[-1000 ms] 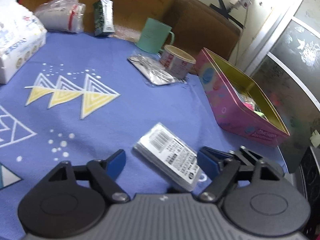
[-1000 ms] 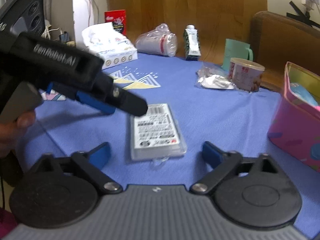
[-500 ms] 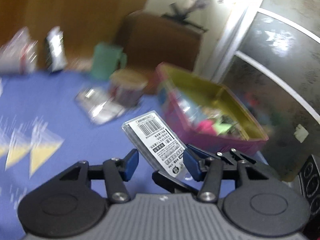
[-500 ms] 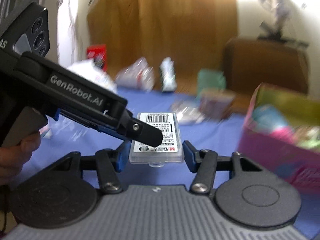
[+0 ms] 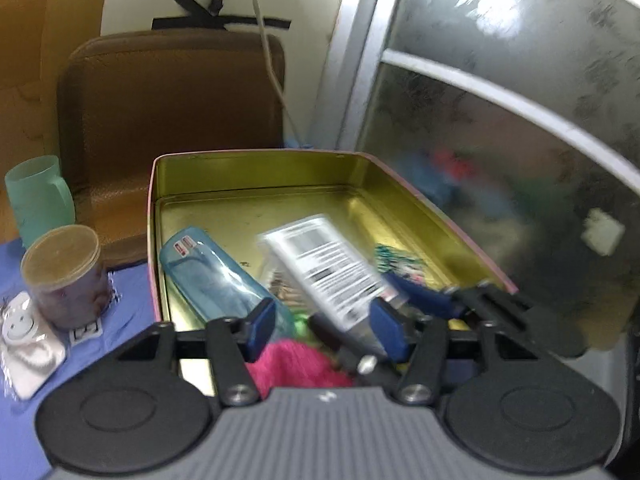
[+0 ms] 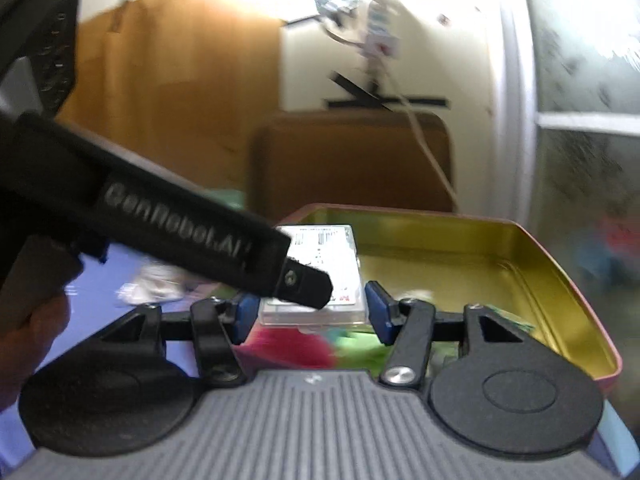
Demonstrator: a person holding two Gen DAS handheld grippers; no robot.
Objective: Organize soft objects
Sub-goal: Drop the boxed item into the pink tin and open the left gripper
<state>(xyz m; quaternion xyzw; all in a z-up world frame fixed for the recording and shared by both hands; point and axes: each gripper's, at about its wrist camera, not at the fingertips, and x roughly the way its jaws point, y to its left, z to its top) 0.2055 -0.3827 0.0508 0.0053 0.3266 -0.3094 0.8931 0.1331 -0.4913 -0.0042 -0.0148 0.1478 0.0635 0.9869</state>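
right hand-held gripper (image 6: 306, 312) pads partly apart; left hand-held gripper (image 5: 326, 326) crosses it, pads also apart.

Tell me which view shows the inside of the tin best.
The left wrist view. It looks down into the tin, showing its gold floor, a blue pouch, a pink cloth and the barcoded packet above. The right wrist view shows only the far gold corner; the left claw and the packet block the rest.
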